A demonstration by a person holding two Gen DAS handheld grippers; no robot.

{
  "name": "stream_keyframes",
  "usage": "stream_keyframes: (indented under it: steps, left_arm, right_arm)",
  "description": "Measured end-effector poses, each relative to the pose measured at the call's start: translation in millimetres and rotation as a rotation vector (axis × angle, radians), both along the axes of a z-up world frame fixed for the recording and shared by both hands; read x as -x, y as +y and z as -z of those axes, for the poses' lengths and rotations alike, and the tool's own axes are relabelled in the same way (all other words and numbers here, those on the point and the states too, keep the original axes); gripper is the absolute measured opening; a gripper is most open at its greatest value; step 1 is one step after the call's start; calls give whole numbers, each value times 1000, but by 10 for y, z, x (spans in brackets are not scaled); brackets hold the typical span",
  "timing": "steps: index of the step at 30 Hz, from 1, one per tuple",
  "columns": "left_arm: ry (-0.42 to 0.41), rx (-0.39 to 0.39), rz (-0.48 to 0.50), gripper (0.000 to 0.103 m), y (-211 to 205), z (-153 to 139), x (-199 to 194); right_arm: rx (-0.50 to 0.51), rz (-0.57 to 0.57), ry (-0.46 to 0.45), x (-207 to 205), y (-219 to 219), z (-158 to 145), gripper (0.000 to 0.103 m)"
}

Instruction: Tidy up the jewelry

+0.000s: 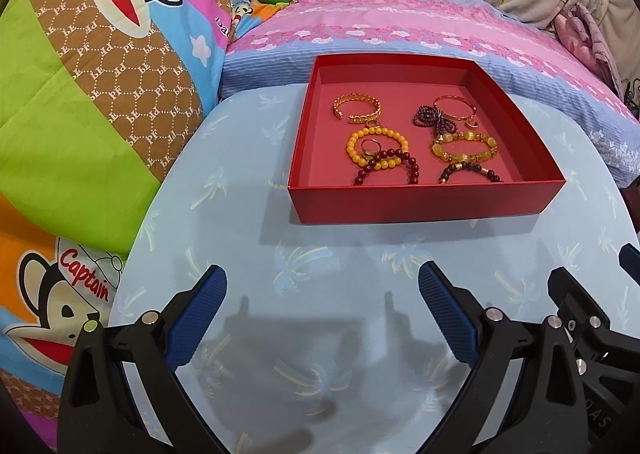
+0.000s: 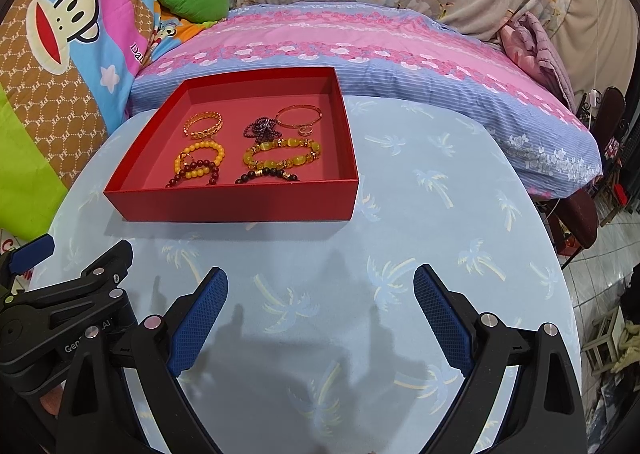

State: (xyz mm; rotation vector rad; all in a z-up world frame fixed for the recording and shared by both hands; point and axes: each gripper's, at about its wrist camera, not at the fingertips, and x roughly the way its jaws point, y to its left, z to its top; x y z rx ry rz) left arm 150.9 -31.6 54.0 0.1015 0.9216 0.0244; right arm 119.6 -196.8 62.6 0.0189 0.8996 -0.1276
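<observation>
A red tray (image 1: 424, 204) (image 2: 236, 202) stands on the round blue table and holds several pieces: a gold chain cuff (image 1: 357, 107), an orange bead bracelet (image 1: 376, 148), a dark red bead bracelet (image 1: 386, 166), a purple bead strand (image 1: 434, 118), a thin gold bangle (image 1: 456, 106), a yellow stone bracelet (image 1: 464, 148) and a dark bead bracelet (image 1: 470, 172). My left gripper (image 1: 322, 282) is open and empty, short of the tray's front wall. My right gripper (image 2: 320, 282) is open and empty, to the right of the left gripper (image 2: 60, 294).
The blue table (image 2: 440, 214) with a palm print is round; its edge drops off at the right to a tiled floor. A pink and blue pillow (image 1: 400, 26) lies behind the tray. A cartoon quilt (image 1: 80, 94) crowds the left side.
</observation>
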Motion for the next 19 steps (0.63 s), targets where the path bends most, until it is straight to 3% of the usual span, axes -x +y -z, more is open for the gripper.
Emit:
stream_keyframes:
  steps: [13, 19]
  left_arm:
    - [34, 2, -3, 92, -19, -6, -82]
    - [7, -4, 2, 92, -29, -12, -82]
  right_arm:
    - [-1, 1, -2, -28, -13, 21, 90]
    - [-1, 1, -2, -53, -18, 2, 90]
